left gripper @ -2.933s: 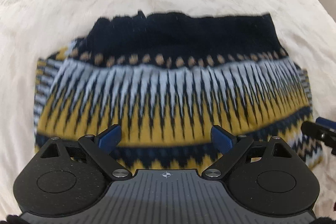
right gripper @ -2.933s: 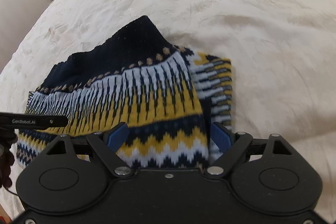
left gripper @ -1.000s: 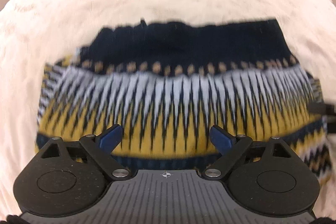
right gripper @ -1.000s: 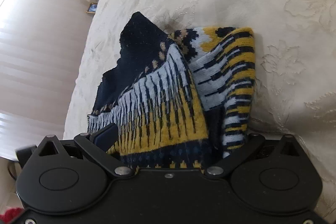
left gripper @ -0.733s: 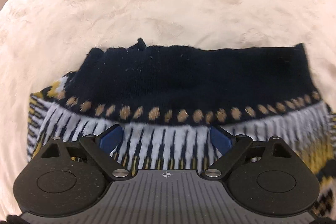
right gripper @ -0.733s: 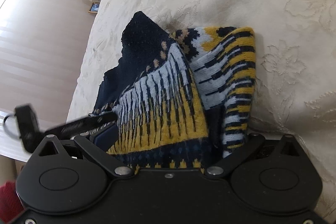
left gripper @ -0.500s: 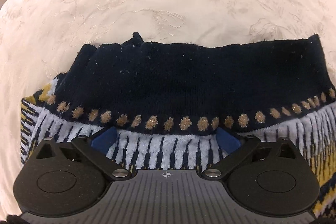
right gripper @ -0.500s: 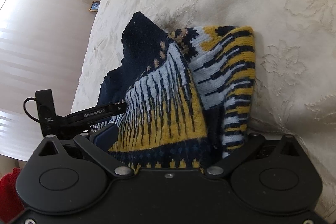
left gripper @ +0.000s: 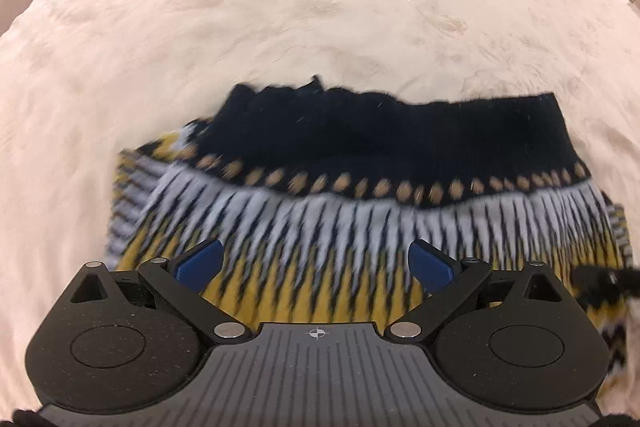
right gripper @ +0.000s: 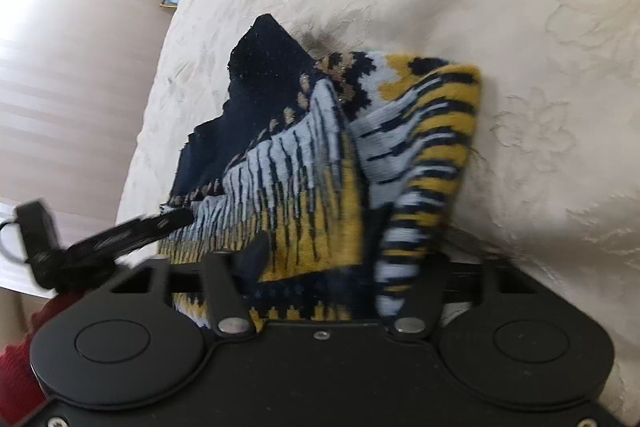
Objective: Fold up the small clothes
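Your left claw (left gripper: pixel 314 263): spread wide above sweater (left gripper: pixel 360 195) | your right claw (right gripper: pixel 320 267): just closing, sweater edge between, at 6 o'clock.

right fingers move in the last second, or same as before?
Yes. The right gripper has just been closing: its left finger has swung inward across the sweater, toward the striped fold, with the sweater's edge between the fingers.

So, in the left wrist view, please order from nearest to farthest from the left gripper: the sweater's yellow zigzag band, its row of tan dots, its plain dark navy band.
From the left gripper:
1. Yellow zigzag band, between the fingers.
2. Row of tan dots, above the white stripes.
3. Plain dark navy band, far edge of the sweater.
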`<state>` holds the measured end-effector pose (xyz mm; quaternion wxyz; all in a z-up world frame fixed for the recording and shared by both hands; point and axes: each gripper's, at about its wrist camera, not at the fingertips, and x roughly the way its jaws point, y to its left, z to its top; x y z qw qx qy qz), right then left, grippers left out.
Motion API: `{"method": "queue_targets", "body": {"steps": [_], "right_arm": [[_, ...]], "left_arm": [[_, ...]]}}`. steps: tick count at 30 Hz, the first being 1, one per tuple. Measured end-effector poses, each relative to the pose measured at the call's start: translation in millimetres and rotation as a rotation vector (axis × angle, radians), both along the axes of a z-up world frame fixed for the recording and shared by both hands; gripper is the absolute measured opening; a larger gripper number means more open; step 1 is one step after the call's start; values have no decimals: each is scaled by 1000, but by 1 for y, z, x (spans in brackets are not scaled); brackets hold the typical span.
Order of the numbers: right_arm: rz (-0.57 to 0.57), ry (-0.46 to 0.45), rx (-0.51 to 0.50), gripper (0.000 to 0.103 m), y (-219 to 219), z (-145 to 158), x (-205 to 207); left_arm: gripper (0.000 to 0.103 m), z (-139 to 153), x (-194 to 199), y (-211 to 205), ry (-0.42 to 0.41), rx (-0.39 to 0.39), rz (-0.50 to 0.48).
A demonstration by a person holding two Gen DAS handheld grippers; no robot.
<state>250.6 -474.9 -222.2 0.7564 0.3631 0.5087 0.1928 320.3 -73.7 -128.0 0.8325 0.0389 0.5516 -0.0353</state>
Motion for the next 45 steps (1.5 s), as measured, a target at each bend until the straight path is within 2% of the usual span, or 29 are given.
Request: {"method": "queue_targets", "body": {"steps": [3,5,8,15,22,30,37,40,42,45], "right_arm": [[-12,-6,-65,33,5,11,-4],[-15,-11,-113,31,12,22,-7],[-8,-33,-175,30,28,41,-9],[19,-73,-236,29,70,84,-8],[70,-94,-281,29,135,115,2],[137,-105,-301,28,225,120,14],[169,-63,-394,29,293,101,27],[149,-37,-435,35,308,95,31],[137,-36,-442,47,316,95,31],[125,-81,-356,49,323,100,28]], "left_arm": [[100,7,-23,17,12,1,13],[100,13,-35,25,25,-6,31],[100,15,-47,37,45,-26,63],[100,20,-61,81,40,-75,86],[100,29,-64,129,35,-114,81],[100,33,-59,174,41,-127,51],[100,28,-61,206,56,-129,44],[100,25,-63,215,67,-130,42],[100,23,-63,220,75,-132,40],[100,23,-61,225,79,-144,37]]}}
